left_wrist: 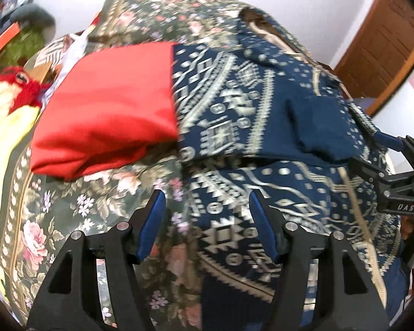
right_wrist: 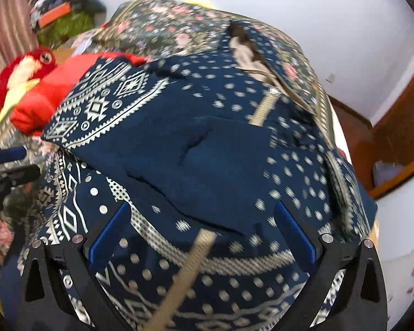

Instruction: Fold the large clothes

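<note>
Navy patterned garment [right_wrist: 223, 149] lies partly folded, seemingly zipped, on the floral bedspread beside folded red cloth [left_wrist: 107, 104]

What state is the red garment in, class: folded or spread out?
Folded. The red garment lies as a compact block with stacked layers showing at its near edge, beside the patterned navy garment on the floral bedspread.

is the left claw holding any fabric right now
No, the left claw stands open above the navy patterned garment, with nothing pinched between its blue pads.
</note>
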`<action>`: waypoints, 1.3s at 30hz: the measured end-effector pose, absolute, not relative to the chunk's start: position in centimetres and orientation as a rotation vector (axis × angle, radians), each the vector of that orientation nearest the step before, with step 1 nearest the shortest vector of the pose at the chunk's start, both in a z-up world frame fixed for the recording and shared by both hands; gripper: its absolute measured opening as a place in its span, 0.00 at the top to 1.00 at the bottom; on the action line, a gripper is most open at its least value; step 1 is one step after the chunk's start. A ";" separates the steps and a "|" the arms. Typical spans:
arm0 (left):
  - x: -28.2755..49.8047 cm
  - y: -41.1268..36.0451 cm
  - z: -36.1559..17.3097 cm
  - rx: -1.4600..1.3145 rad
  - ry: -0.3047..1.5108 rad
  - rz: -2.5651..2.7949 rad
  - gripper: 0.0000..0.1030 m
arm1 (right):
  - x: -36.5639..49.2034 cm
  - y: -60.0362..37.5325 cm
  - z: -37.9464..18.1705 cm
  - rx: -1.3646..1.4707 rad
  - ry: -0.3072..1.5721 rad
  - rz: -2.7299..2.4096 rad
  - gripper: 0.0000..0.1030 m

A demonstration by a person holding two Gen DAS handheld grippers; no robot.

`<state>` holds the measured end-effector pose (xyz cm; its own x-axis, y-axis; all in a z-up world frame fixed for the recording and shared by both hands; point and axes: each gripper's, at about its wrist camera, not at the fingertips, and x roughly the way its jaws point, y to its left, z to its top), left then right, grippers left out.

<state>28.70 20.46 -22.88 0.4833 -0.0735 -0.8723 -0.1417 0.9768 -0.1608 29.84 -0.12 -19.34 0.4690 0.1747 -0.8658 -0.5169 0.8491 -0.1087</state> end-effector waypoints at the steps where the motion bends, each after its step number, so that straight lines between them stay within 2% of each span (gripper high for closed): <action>1: 28.8 21.0 -23.4 -0.241 1.075 0.047 0.40 | 29.9 0.5 -19.8 -0.403 1.002 0.447 0.04; 3: 29.1 21.7 -24.4 -0.285 1.088 0.044 0.40 | 30.3 1.3 -20.5 -0.428 1.014 0.460 0.21; 7: 29.7 22.2 -25.5 -0.318 1.088 0.046 0.40 | 31.7 2.3 -21.6 -0.414 1.062 0.498 0.29; 9: 30.1 22.2 -25.9 -0.333 1.081 0.043 0.40 | 32.2 2.5 -21.8 -0.393 1.079 0.512 0.43; 11: 30.4 22.1 -26.2 -0.337 1.073 0.043 0.40 | 32.6 2.7 -22.2 -0.366 1.100 0.545 0.49; 16: 31.4 21.4 -26.5 -0.300 1.057 0.071 0.41 | 33.1 3.0 -22.8 -0.319 1.104 0.583 0.71; 17: 31.5 21.4 -26.5 -0.292 1.053 0.077 0.42 | 33.0 2.9 -22.7 -0.311 1.097 0.592 0.83; 21: 31.4 21.5 -26.3 -0.307 1.038 0.095 0.42 | 33.2 1.1 -21.3 -0.174 1.062 0.621 0.88; 31: 31.5 22.3 -25.6 -0.310 1.043 0.171 0.42 | 33.1 -7.6 -13.5 0.081 0.830 0.476 0.88; 35: 31.6 22.6 -25.0 -0.314 1.037 0.193 0.42 | 33.3 -10.7 -12.9 0.121 0.816 0.400 0.88; 39: 31.5 22.1 -24.6 -0.299 1.048 0.192 0.42 | 33.0 -13.5 -14.5 0.173 0.893 0.361 0.88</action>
<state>31.45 22.14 -24.56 0.4883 0.0141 -0.8726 -0.2967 0.9430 -0.1508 33.02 -13.52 -14.53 0.5717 0.3775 -0.7284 -0.2346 0.9260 0.2957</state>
